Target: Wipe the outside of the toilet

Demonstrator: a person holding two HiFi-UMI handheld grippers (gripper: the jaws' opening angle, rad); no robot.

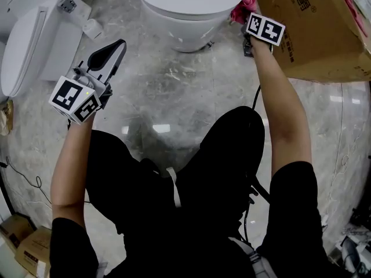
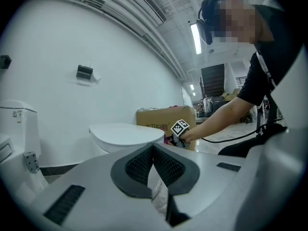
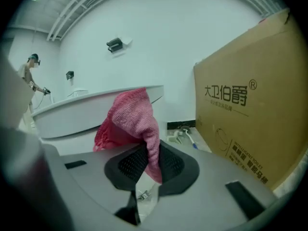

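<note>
The right gripper [image 3: 148,150] has its jaws pinched on a pink cloth [image 3: 133,118], which bunches up above the pads. The cloth sits at the right side of the toilet [image 1: 191,6], just under the rim; whether it touches the bowl cannot be told. A cardboard box [image 1: 316,30] stands just right of this gripper. The left gripper [image 2: 153,147] has its jaws pressed together with nothing between them, and hangs over the marble floor [image 1: 174,91], apart from the toilet. A second toilet [image 1: 23,48] stands at far left.
</note>
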